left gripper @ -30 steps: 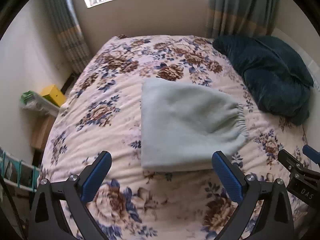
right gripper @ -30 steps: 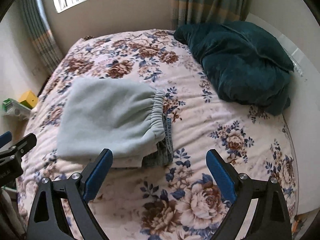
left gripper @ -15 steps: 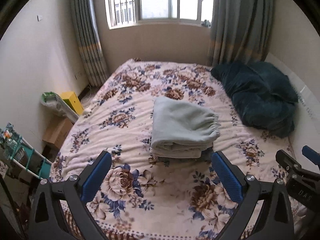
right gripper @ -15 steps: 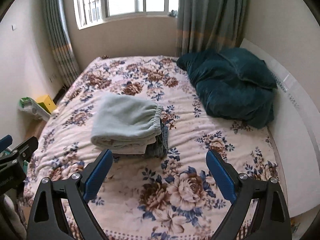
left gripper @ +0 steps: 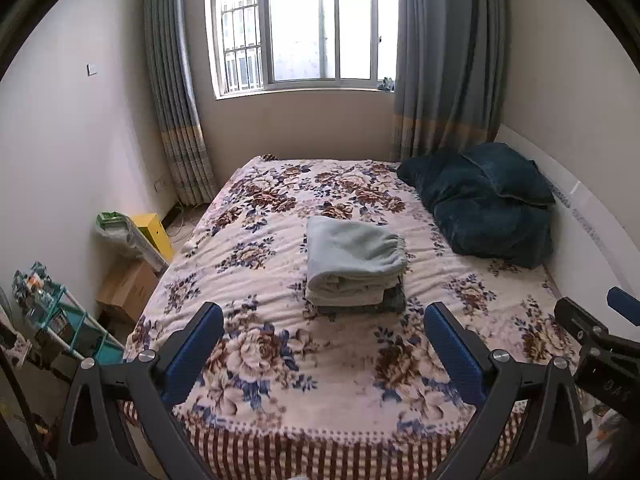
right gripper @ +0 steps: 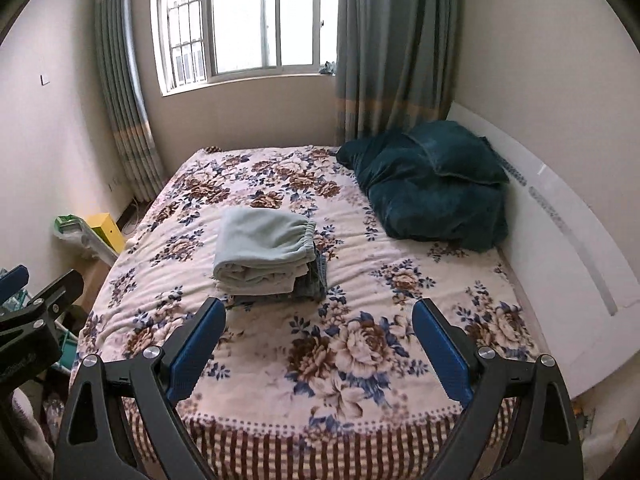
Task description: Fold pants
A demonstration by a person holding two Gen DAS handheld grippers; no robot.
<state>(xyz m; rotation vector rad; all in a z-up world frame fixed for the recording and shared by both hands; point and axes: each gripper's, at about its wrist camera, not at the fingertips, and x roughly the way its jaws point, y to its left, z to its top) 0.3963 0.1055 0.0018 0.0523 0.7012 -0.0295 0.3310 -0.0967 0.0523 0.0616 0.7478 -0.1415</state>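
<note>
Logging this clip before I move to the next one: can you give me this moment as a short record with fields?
setting: bedroom, floral bedspread
pants: light green pants, folded, top of a small stack mid-bed
under them: cream fabric, then a dark garment
left gripper: open, empty, off the stack
right gripper: open, empty, off the stack
other: dark teal pillows by the headboard
task state: fold looks finished

Ahead of the jaws we list a floral bedspread (left gripper: 280,344), dark teal bedding (left gripper: 488,208) ahead-right, a curtained window (left gripper: 304,24) beyond, and a yellow box (left gripper: 154,232) left.
</note>
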